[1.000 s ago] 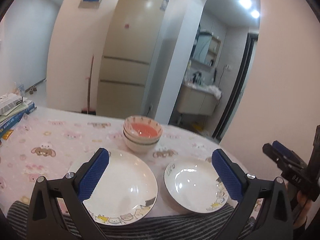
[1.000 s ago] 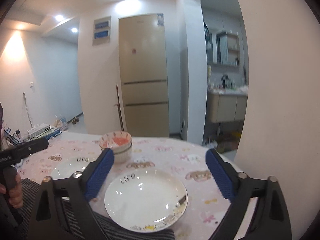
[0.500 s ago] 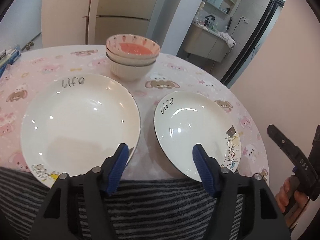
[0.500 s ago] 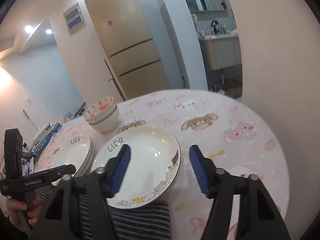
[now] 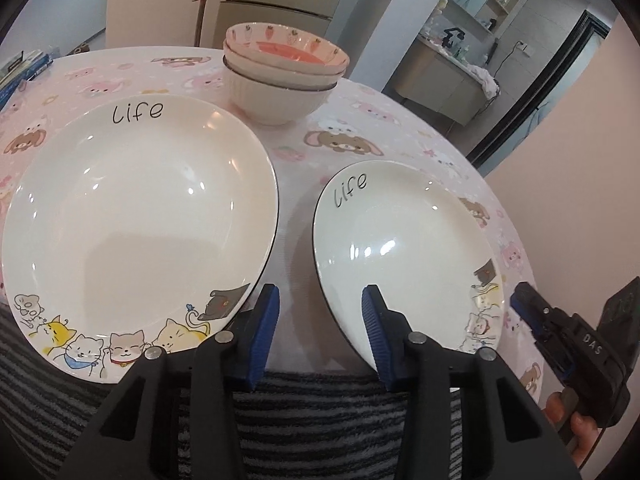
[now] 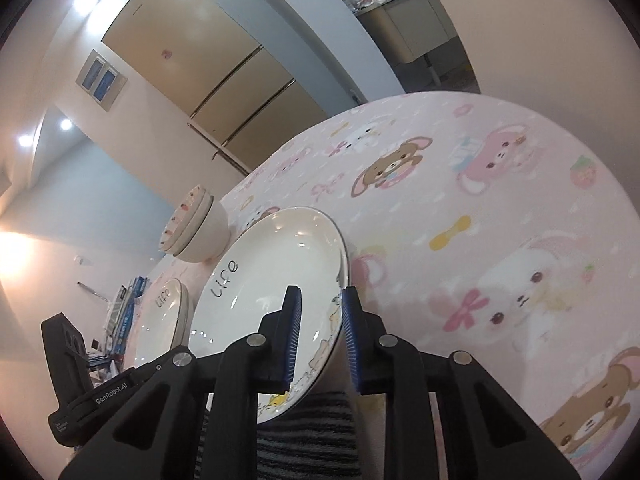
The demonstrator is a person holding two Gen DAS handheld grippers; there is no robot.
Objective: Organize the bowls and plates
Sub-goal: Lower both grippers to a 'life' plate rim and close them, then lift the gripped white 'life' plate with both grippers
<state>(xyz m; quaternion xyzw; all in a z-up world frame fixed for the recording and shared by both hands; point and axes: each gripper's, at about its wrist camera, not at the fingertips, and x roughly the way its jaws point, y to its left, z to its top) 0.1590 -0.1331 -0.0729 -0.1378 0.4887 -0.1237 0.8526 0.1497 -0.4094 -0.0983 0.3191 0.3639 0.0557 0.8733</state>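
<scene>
Two white "Life" plates lie on the pink tablecloth [image 5: 304, 184]. The left plate [image 5: 136, 220] tops a short stack [image 6: 164, 320]. The right plate [image 5: 400, 248] lies alone. Behind them stands a stack of bowls [image 5: 280, 72], the top one pink inside. My left gripper [image 5: 320, 332] is closing, with the right plate's near-left rim between its fingers and no pad pressing. My right gripper [image 6: 322, 332], rolled on its side, is closing around that plate's [image 6: 272, 280] near-right rim. A strip of plate still shows between its pads. It also shows at the plate's right edge [image 5: 532, 320].
A person in striped clothing [image 5: 320, 420] sits at the table's near edge, with a hand [image 5: 576, 432] on the right gripper's handle. Books [image 5: 24, 68] lie at the far left. A pink wall [image 5: 580, 200] stands close on the right, a fridge [image 6: 200, 68] beyond the table.
Both grippers have come down to the table and tipped downward, and both jaws have narrowed. The right one has rolled sideways and now straddles the right plate's rim.
</scene>
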